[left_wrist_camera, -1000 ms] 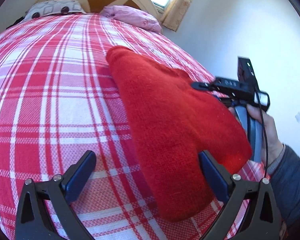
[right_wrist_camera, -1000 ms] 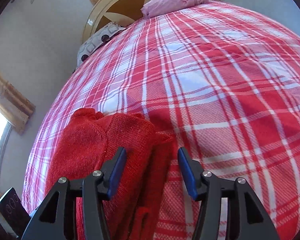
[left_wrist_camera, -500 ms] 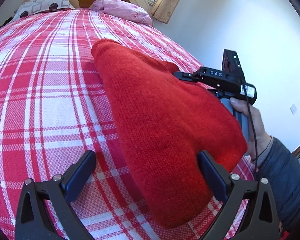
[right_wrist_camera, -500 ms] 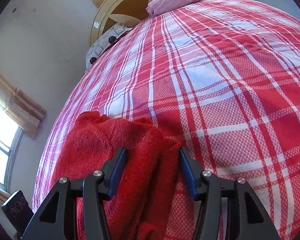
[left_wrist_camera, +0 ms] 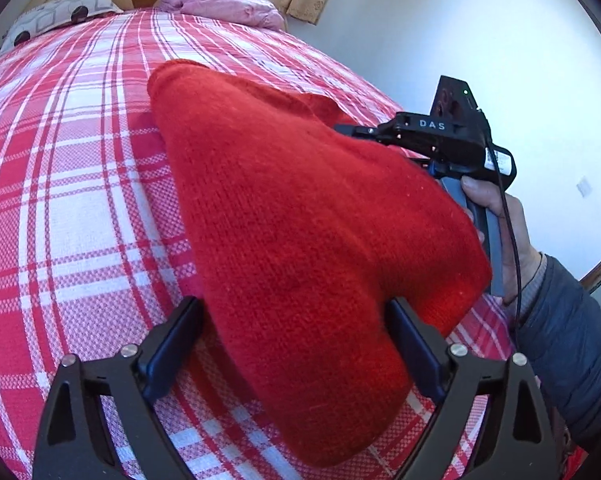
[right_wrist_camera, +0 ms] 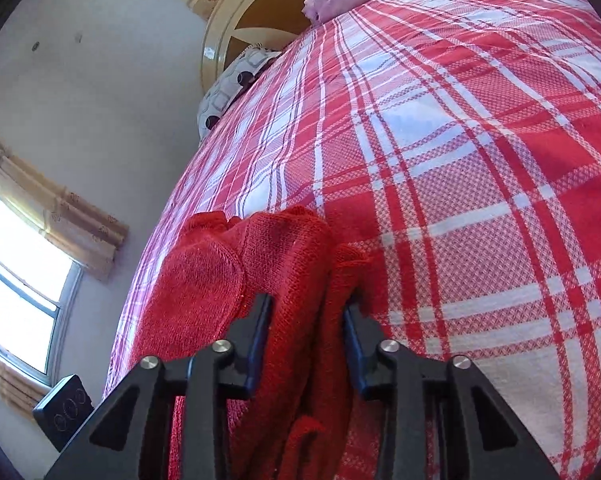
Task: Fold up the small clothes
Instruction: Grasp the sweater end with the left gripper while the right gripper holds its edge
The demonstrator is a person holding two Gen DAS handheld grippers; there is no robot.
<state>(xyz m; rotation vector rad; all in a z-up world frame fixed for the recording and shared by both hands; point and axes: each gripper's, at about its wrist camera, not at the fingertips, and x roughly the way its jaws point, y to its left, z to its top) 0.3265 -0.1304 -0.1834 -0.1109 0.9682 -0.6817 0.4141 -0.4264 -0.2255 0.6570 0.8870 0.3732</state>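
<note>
A red knitted garment (left_wrist_camera: pixel 284 216) lies on the red and white plaid bed (left_wrist_camera: pixel 60 184). My left gripper (left_wrist_camera: pixel 296 344) is open, its two fingers straddling the garment's near end. The right gripper's body (left_wrist_camera: pixel 432 136), held by a hand, shows at the garment's far right edge in the left wrist view. In the right wrist view my right gripper (right_wrist_camera: pixel 306 328) has its jaws partly closed around a bunched fold of the red garment (right_wrist_camera: pixel 236 272). I cannot tell whether it grips the cloth.
A pink pillow (left_wrist_camera: pixel 224 2) and a patterned pillow (left_wrist_camera: pixel 56 10) lie against the round wooden headboard (right_wrist_camera: pixel 260 12). A curtained window (right_wrist_camera: pixel 16 280) is in the wall beside the bed. The bed's edge runs just right of the garment.
Both grippers have moved forward onto the garment. The left jaws have narrowed around its near end. The right fingers now have the cloth's fold between them.
</note>
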